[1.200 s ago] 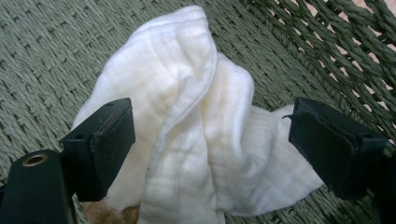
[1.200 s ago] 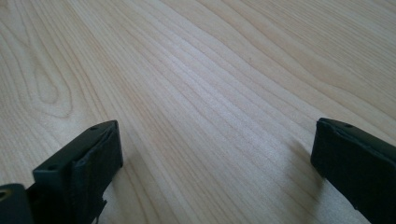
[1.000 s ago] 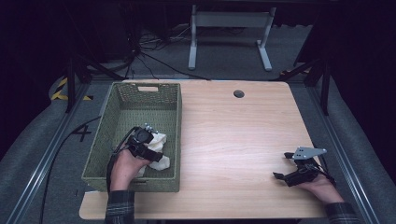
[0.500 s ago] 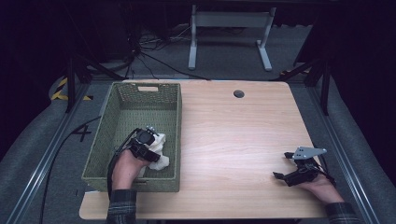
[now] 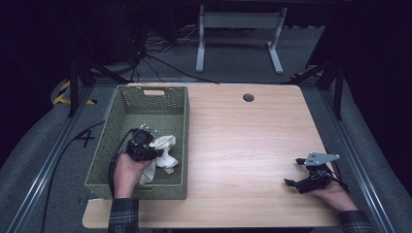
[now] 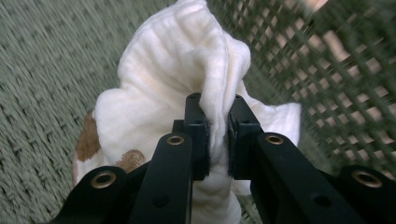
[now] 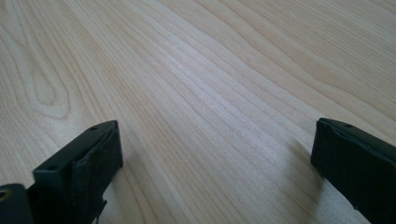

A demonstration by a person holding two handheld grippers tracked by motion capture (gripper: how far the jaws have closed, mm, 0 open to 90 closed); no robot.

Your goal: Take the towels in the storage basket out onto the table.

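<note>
A white cloth [image 5: 164, 150] with brown stains lies in the near part of a green woven basket [image 5: 127, 106] on the left of the table. My left gripper [image 5: 154, 151] is inside the basket, and its jaws have just been closing on the cloth. In the left gripper view a fold of the cloth [image 6: 182, 70] is pinched between the two pads [image 6: 200, 140], with the left gripper [image 6: 216, 103] shut on it. My right gripper [image 5: 292, 172] rests low over the wooden table [image 5: 243, 141] at the near right. Its jaws stand wide apart in the right gripper view, right gripper [image 7: 212, 154], with bare wood between them.
A round cable hole [image 5: 248, 97] sits at the table's far edge. The basket's right wall [image 5: 185, 141] stands right beside the cloth. A metal stand [image 5: 238, 34] and cables lie on the floor beyond the table, and rails run along both sides.
The left gripper has closed on the cloth and lifted slightly, pulling a fold of it up. The right hand has stayed in place.
</note>
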